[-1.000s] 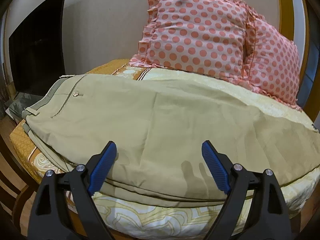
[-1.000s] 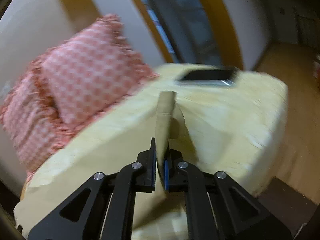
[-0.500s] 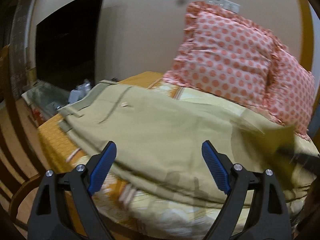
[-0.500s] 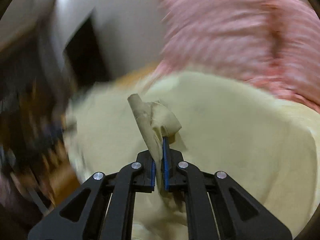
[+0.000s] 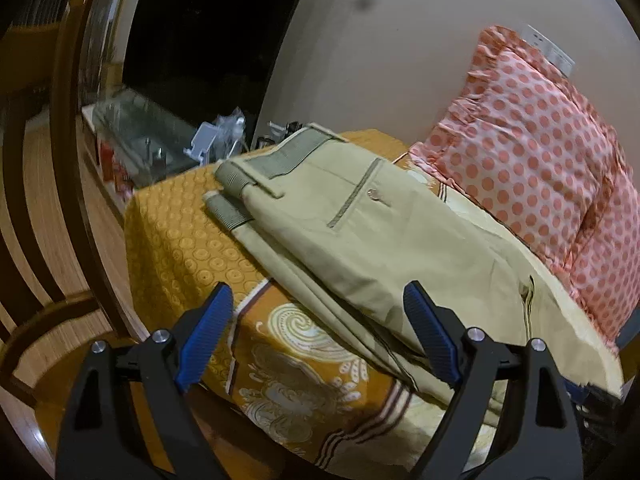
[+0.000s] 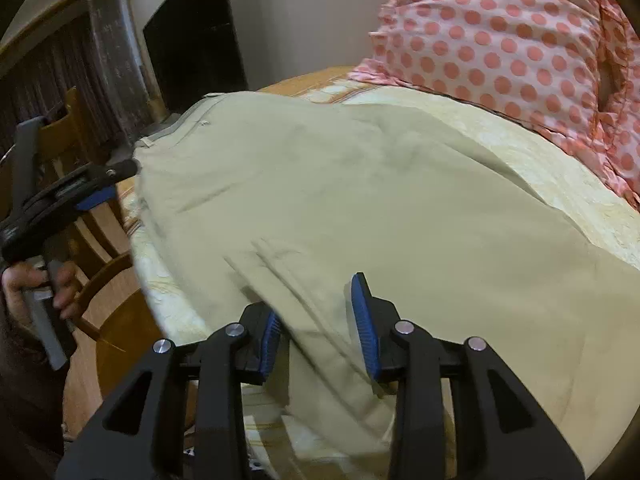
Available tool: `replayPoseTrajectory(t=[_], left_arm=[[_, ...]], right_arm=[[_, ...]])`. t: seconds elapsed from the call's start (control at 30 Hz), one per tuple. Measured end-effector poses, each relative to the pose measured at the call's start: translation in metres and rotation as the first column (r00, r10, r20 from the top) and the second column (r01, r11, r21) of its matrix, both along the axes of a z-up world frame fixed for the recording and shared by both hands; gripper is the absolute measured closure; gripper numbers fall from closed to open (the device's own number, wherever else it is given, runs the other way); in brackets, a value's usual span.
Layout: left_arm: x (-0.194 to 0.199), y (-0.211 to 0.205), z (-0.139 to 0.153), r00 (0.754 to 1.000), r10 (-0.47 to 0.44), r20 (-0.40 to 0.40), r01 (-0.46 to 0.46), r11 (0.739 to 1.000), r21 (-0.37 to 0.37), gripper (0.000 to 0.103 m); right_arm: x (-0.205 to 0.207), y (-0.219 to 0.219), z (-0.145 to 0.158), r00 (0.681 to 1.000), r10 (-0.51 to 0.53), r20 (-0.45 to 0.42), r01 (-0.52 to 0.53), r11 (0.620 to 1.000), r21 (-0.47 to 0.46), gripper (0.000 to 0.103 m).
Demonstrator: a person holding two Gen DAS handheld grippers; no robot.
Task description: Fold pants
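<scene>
Khaki pants [image 5: 360,232] lie folded lengthwise on the bed, the waistband [image 5: 280,160] at the far left corner. In the right wrist view the pants [image 6: 360,184] cover most of the bed, with the cuff end doubled over them near the front edge. My left gripper [image 5: 316,336] is open and empty, just off the bed's front edge near the waist end; it also shows in the right wrist view [image 6: 86,192]. My right gripper [image 6: 318,328] is open, its jaws on either side of the laid-down leg fabric.
Two pink polka-dot pillows [image 5: 532,152] stand against the wall behind the pants. The bed has an orange and cream patterned cover [image 5: 188,240]. A wooden chair [image 6: 108,288] stands at the bed's left side. A dark TV and a cluttered glass stand [image 5: 160,136] are at the far left.
My right gripper carried the leg end across over the pants, laid it down and opened. My left gripper swung left toward the waistband end, staying open.
</scene>
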State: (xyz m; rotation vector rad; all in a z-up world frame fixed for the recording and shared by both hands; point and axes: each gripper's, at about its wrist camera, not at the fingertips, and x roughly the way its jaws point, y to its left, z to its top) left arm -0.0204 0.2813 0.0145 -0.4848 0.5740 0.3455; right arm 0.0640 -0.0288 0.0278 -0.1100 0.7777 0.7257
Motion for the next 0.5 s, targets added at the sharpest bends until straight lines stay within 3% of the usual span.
replayPoseTrajectory(t=[0.07,0.23,0.37,0.5], left_arm=[[0.003,0.005,-0.003,1.0,0.005,-0.009,-0.005,1.0,-0.015,0.017],[0.014,0.005,-0.001,1.0,-0.007,-0.019,0.006,1.0,-0.022,0.018],[0.017,-0.005,0.0,0.996,-0.086,0.006,0.087,0.988,-0.131,0.024],[0.026,-0.015,-0.001,0.992,-0.126,0.021,0.128,0.976,-0.175,0.029]], right_arm=[[0.002,-0.007,0.004,1.0,-0.014,-0.013,0.015,0.998,0.068,0.067],[0.01,-0.012,0.005,0.997,-0.063,-0.044,0.068,0.992,0.102,0.056],[0.013,-0.005,0.002,0.995,-0.073,-0.062,0.08,0.991,0.111,0.053],[0.014,-0.003,0.001,0.995,-0.076,-0.064,0.083,0.989,0.121,0.05]])
